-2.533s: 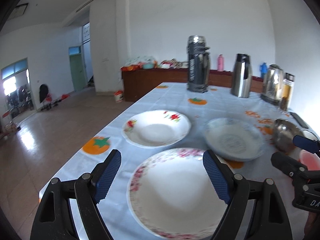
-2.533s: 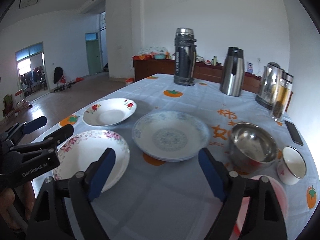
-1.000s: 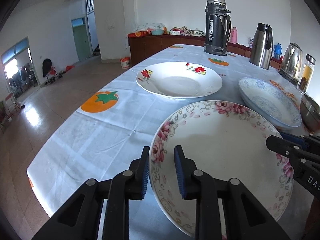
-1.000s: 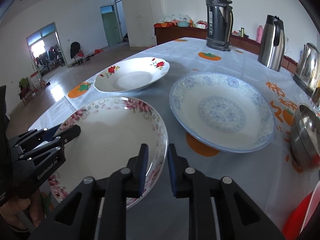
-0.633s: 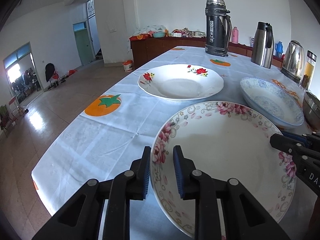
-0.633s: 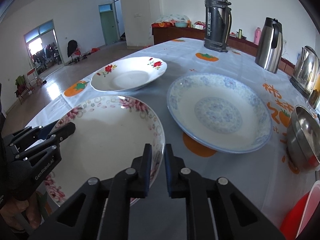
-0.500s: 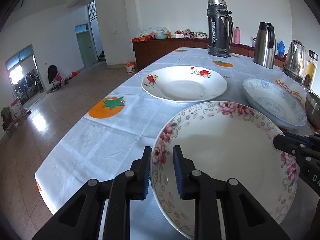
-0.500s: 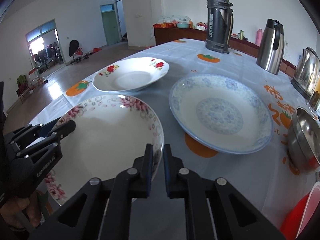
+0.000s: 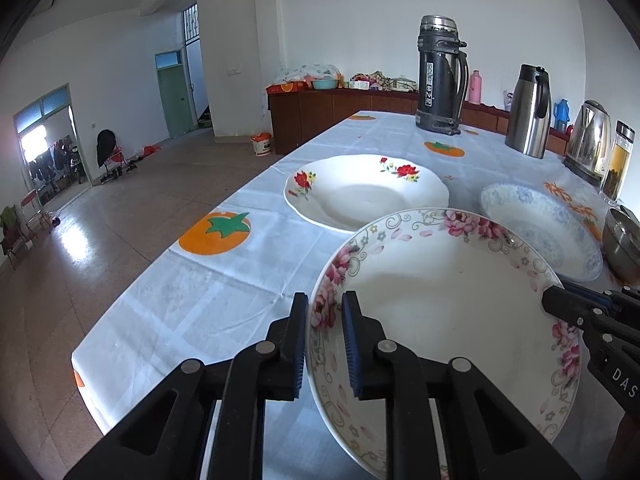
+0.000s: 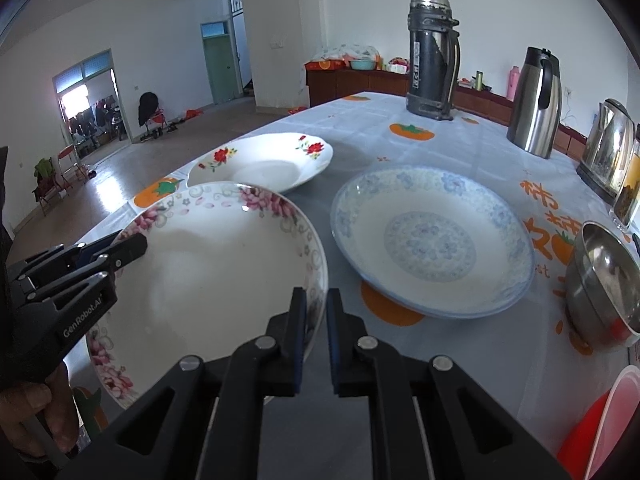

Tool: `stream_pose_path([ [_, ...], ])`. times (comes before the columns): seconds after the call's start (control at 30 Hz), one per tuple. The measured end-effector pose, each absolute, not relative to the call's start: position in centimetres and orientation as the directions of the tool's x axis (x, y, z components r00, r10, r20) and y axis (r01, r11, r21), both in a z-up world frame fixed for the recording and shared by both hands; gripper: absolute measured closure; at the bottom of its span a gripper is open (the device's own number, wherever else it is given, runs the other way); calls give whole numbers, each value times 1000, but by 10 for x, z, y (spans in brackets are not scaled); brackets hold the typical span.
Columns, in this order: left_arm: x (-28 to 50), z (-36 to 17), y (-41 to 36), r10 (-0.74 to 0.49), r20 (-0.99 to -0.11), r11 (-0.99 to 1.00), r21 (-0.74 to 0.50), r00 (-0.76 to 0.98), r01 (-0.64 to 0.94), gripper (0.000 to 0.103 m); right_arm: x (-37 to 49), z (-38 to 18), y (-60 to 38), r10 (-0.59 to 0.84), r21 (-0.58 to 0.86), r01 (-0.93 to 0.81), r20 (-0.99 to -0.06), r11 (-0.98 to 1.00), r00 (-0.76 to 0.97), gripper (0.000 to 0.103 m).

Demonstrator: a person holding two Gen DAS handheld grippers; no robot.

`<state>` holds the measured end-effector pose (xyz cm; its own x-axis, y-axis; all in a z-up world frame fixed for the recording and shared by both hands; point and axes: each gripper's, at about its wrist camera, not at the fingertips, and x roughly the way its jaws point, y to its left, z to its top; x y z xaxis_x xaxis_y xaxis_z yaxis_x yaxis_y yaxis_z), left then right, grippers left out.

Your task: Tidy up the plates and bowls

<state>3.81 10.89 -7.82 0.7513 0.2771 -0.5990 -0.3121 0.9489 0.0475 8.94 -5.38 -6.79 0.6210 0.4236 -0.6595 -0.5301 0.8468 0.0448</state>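
Left gripper and right gripper both clamped on pink-floral plate rims, apparently lifted off tablecloth.

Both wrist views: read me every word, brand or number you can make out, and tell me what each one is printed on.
"GenRobot.AI": white lettering on the body of the left gripper, seen in the right wrist view.
"DAS", cut off by the frame edge: on the right gripper in the left wrist view.
Vertical white lettering on the black thermos: too blurred to read.
Orange characters on the tablecloth: too distorted to read.
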Motion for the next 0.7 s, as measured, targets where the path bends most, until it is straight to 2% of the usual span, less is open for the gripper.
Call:
stream_pose_path([
  [0.7,55,-53,123,377,-540,907,48,752,-419,84,116,-47,-33,482,-9,-614,-609,789,629,93],
])
